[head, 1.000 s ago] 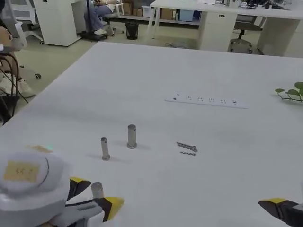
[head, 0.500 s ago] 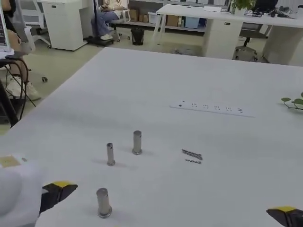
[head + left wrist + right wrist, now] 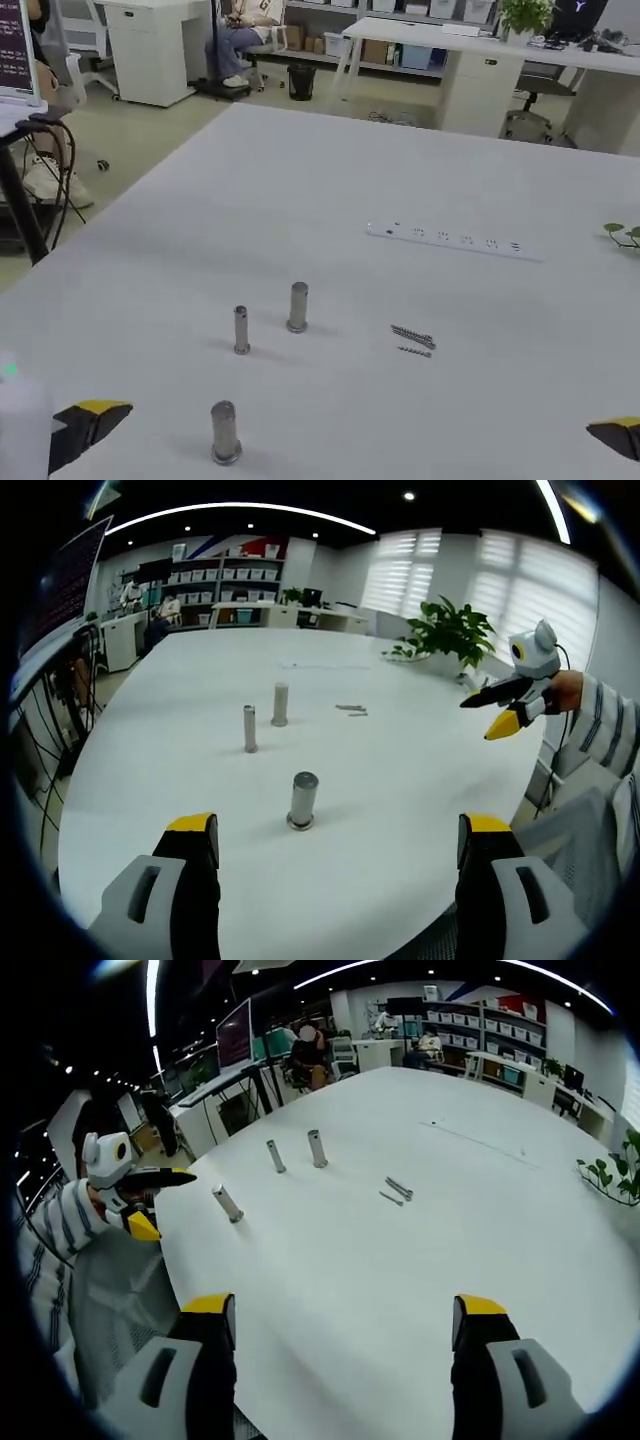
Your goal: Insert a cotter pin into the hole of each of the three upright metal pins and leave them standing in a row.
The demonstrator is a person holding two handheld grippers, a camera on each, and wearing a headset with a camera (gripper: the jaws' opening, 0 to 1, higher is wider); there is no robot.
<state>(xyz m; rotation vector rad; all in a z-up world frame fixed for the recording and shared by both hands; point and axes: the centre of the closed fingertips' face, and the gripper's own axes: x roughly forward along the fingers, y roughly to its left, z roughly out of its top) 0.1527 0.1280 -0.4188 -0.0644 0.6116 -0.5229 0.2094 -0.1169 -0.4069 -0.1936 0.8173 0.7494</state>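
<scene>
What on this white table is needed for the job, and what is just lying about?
For the job: near metal pin, middle metal pin, far metal pin, cotter pins.
Lying about: power strip, plant leaves.

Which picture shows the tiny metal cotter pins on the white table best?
The head view: the small grey metal cotter pins lie sharpest there. Both gripper views show them as tiny far-off slivers.

Left tool [image 3: 337,825] released near pin [image 3: 224,432], backed off leftward; pin now stands free.
</scene>
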